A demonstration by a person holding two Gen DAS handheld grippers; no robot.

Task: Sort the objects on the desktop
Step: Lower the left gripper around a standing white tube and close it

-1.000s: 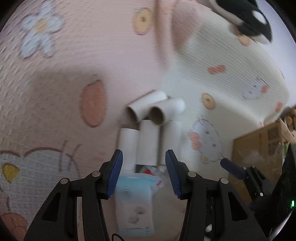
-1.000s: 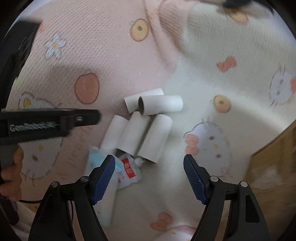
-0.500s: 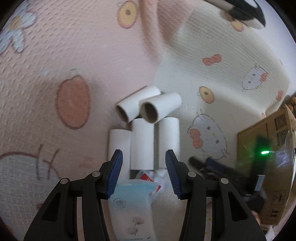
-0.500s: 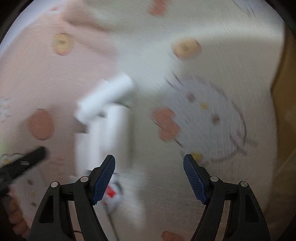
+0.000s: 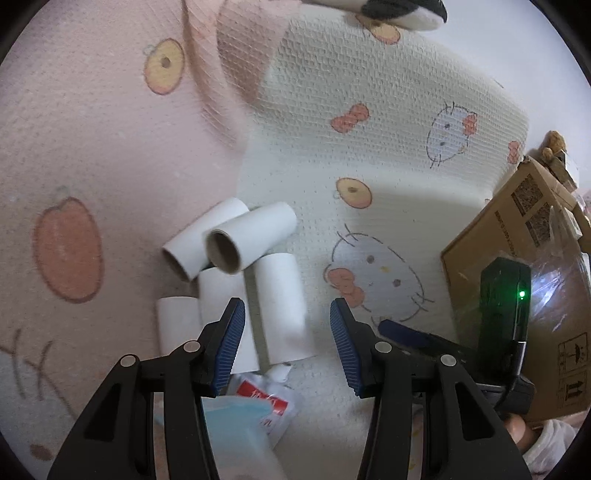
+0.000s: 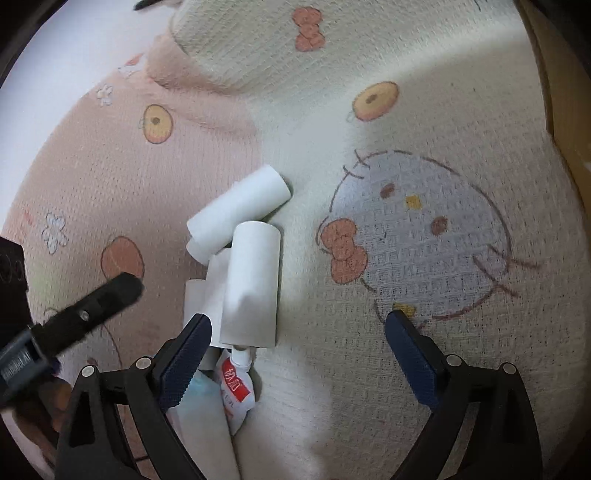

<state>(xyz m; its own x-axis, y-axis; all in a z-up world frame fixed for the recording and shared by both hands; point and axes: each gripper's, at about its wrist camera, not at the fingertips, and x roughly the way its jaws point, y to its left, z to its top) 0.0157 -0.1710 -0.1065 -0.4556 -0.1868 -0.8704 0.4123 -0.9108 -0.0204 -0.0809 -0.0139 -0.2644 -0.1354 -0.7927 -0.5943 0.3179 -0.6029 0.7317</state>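
Observation:
Several white cardboard tubes lie in a heap on a pink and cream cartoon blanket. One tube with its open end towards me rests on top. My left gripper hovers open over the rightmost tube, its pads clear of it. A blue tissue pack and a red-and-white sachet lie just below the tubes. My right gripper is low over the blanket with its jaws opening wide. The same tube lies just ahead of its left finger, and nothing is between the pads.
A brown cardboard box stands at the right edge of the blanket. A black-and-white soft item lies at the far end. The right gripper's body with a green light sits close beside my left gripper, a hand under it.
The left gripper has come down and shifted right, from the middle tubes to the rightmost one. The right gripper dropped towards the blanket, rolled, and its jaws spread wider.

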